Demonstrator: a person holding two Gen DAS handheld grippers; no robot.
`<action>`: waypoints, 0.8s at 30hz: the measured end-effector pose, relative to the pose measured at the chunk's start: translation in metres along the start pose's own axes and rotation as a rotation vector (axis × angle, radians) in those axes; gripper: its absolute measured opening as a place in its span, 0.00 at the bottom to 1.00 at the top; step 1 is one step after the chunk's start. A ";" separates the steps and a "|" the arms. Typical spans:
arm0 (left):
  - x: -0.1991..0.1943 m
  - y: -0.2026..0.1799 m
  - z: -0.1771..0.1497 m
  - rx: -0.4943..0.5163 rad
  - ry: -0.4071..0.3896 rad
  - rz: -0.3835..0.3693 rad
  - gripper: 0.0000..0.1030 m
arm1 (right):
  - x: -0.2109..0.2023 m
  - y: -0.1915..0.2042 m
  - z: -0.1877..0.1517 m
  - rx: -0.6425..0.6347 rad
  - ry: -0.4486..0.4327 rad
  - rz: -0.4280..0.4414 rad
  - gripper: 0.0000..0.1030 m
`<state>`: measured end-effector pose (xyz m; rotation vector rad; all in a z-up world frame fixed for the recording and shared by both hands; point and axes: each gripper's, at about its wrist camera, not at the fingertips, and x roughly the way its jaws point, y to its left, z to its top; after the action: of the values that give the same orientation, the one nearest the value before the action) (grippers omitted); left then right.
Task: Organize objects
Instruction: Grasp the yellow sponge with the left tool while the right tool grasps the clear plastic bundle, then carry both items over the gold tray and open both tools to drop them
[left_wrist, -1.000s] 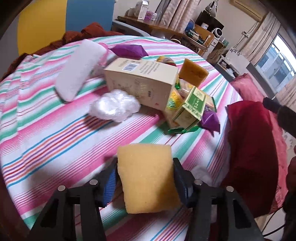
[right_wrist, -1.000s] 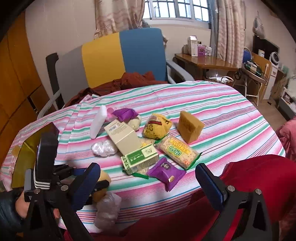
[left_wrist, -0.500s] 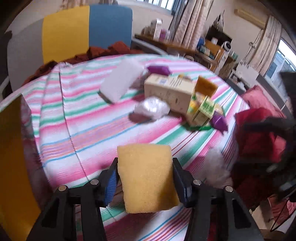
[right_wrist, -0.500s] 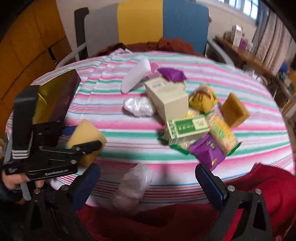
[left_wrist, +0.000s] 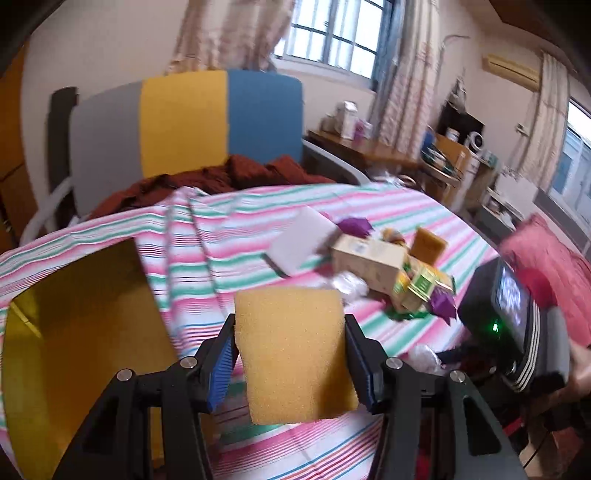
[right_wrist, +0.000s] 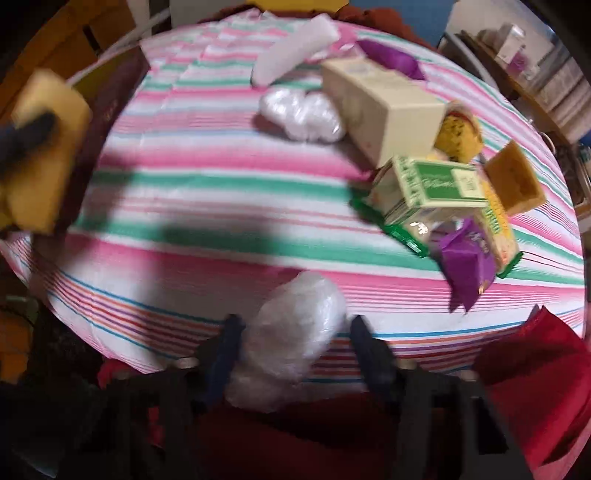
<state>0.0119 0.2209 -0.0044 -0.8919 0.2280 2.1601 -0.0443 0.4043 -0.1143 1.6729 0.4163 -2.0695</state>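
Between my right tongs (right_wrist: 291, 354), at the table's (right_wrist: 207, 206) near edge, lies the clear plastic bundle (right_wrist: 295, 328), long axis running away from me; jaws just closing, contact blurred, so I cannot tell; my left tongs (left_wrist: 290, 354) clamp the yellow sponge (left_wrist: 295, 350) beside the yellow box (left_wrist: 81, 339).

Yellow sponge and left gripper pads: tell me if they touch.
Touching. In the left wrist view the yellow sponge sits clamped in the left gripper, both blue pads pressed flat against its sides, held up off the striped tablecloth.
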 end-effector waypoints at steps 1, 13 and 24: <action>-0.008 0.007 0.002 -0.020 -0.014 0.018 0.53 | 0.001 0.002 0.000 -0.010 0.001 -0.004 0.41; -0.050 0.079 -0.001 -0.160 -0.072 0.211 0.53 | -0.037 0.012 0.024 -0.010 -0.198 0.077 0.37; -0.063 0.155 -0.019 -0.250 -0.052 0.354 0.54 | -0.090 0.116 0.101 -0.181 -0.427 0.271 0.38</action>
<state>-0.0602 0.0693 0.0050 -0.9915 0.0943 2.5796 -0.0538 0.2684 0.0007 1.0780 0.2129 -2.0405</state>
